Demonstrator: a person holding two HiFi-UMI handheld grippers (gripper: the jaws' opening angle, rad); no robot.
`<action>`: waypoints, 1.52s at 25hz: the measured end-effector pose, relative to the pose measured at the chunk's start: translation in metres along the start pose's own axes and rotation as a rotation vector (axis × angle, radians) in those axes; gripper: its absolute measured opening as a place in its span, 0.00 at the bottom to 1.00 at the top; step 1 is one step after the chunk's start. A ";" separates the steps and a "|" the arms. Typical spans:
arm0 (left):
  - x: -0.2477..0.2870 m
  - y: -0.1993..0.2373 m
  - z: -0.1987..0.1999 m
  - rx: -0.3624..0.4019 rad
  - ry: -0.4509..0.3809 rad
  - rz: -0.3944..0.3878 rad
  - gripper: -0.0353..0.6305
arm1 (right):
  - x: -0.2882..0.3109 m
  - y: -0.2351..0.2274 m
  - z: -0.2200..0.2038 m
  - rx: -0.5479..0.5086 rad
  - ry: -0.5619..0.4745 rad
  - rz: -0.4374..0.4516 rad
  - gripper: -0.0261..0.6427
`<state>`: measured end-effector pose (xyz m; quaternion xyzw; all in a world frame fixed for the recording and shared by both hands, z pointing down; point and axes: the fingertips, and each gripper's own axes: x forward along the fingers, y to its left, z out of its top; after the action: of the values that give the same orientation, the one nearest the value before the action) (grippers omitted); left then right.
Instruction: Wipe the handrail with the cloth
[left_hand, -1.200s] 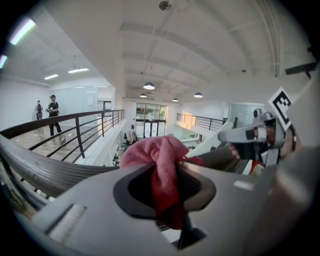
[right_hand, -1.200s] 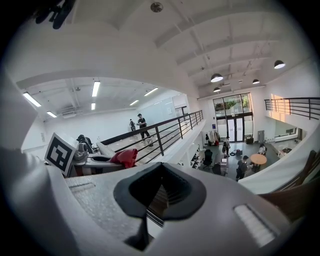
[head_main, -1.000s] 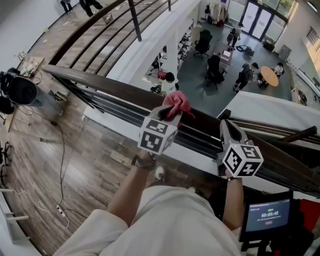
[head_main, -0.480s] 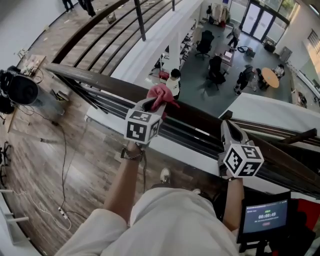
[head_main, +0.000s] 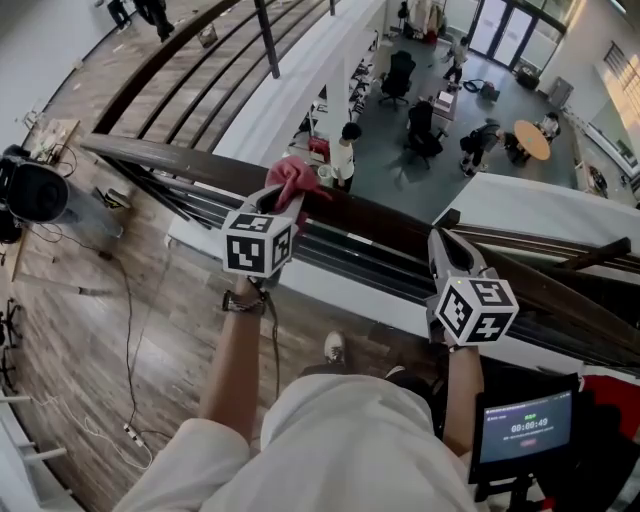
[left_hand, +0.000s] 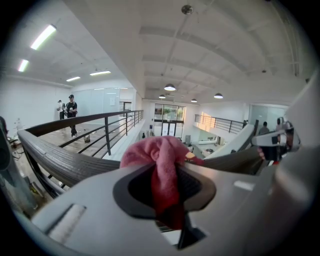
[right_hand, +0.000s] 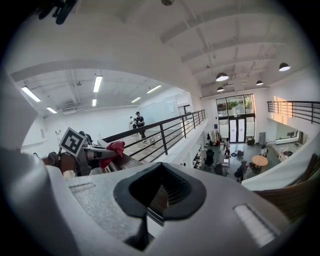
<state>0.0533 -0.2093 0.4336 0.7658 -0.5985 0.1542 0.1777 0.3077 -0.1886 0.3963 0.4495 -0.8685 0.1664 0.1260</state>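
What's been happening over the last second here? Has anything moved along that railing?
The left tool, clamped on the pink cloth, has slid to the person's left along the top of the dark handrail, dragging the cloth with it. Nothing was picked up or let go. The right tool stayed where it was by the rail, shut with nothing in it.

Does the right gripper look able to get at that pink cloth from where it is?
Probably yes: the handrail between the right gripper and the cloth is bare. But the left gripper has its jaws clamped on the cloth.
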 end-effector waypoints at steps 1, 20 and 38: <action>0.000 0.000 -0.001 -0.004 0.001 0.003 0.20 | -0.001 0.000 -0.002 0.002 0.001 0.000 0.04; 0.024 -0.165 -0.005 -0.030 -0.013 -0.146 0.20 | -0.081 -0.094 -0.019 0.026 -0.001 -0.068 0.04; 0.046 -0.269 -0.014 0.032 0.010 -0.226 0.20 | -0.121 -0.147 -0.034 0.038 -0.030 -0.103 0.04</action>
<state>0.3254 -0.1829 0.4428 0.8304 -0.5047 0.1467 0.1848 0.4998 -0.1651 0.4081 0.4986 -0.8426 0.1694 0.1129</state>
